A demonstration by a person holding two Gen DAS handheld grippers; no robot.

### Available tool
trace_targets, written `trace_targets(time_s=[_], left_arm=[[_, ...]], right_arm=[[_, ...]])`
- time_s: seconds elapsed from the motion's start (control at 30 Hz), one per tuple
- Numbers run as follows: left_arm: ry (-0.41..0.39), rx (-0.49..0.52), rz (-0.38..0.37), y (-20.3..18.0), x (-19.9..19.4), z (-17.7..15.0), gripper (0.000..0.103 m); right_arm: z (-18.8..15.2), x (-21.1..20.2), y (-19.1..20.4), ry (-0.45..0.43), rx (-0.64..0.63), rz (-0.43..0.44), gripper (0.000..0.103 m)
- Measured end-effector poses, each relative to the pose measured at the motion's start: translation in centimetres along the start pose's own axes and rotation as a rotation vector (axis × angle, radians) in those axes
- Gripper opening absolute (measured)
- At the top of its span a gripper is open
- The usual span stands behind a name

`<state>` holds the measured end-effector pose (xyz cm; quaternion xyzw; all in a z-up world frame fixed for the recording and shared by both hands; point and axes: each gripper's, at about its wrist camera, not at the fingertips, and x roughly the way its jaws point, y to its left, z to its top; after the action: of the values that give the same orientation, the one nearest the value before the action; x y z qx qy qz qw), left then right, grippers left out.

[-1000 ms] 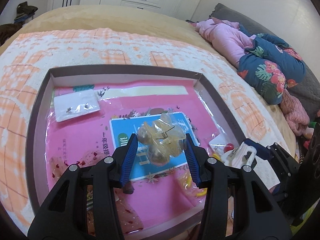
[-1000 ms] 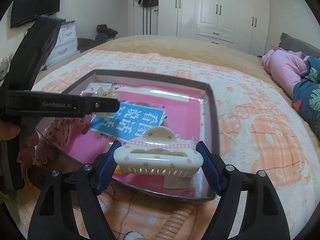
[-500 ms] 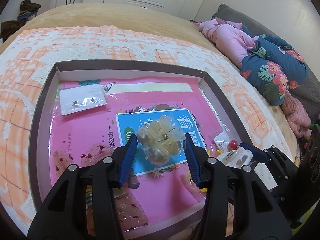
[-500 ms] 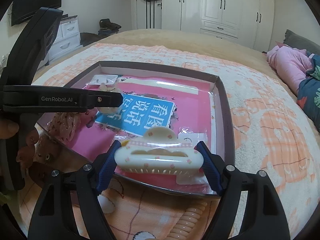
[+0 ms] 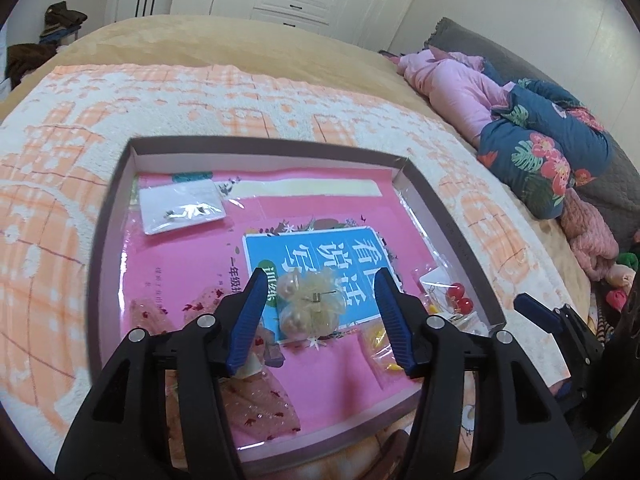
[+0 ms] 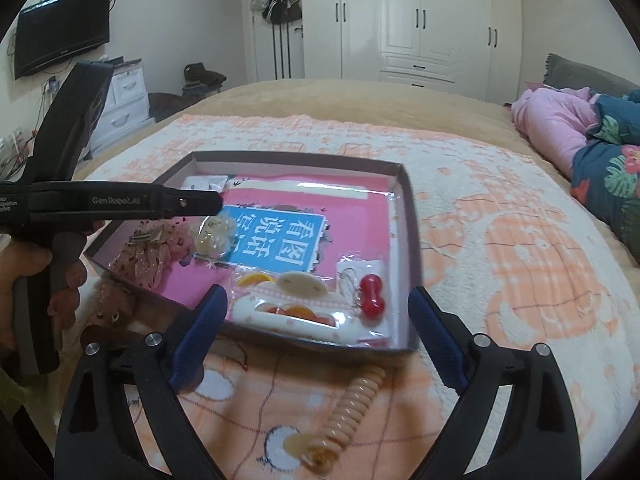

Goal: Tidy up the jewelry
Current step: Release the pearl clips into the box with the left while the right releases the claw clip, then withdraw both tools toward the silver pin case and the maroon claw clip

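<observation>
While its jaws are opening, the left gripper point(image 5: 320, 312) in the left wrist view frames, untouched, a translucent flower hair clip point(image 5: 314, 304) lying on a pink booklet point(image 5: 320, 216) with a blue Chinese-lettered panel, inside a shallow box point(image 5: 108, 216); also in the box: white earring card point(image 5: 180, 210), red cherry piece point(image 5: 458, 296), sequined pink bow point(image 5: 256, 404). Right wrist view: right gripper point(image 6: 316, 336), wide and opening, nothing pressed; cream dotted claw clip point(image 6: 296, 314) rests in the box's near corner; left tool marked "GenRobot.AI"; peach spiral hair tie point(image 6: 352, 404) lies outside on the blanket point(image 6: 520, 264).
</observation>
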<state>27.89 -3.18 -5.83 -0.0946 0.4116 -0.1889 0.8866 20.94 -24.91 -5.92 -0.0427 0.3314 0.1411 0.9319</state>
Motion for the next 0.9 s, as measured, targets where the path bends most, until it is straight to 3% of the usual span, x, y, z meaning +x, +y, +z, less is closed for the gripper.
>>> trace_targets(time_s=[0.2, 0.47, 0.9], left_arm=[[-0.053, -0.021, -0.007, 0.1, -2.9, 0.2, 0.062], [-0.14, -0.027, 0.016, -0.4, -7.0, -0.6, 0.092], [-0.205, -0.037, 0.032, -0.1, -11.8, -2.7, 0.092]], right_arm=[[0.0, -1.6, -0.8, -0.03, 0.029, -0.02, 0.091], [-0.1, -4.0, -1.5, -0.069, 0.048, -0.046, 0.092], [-0.4, -6.7, -1.5, -0.107, 0.061, -0.052, 0.094]])
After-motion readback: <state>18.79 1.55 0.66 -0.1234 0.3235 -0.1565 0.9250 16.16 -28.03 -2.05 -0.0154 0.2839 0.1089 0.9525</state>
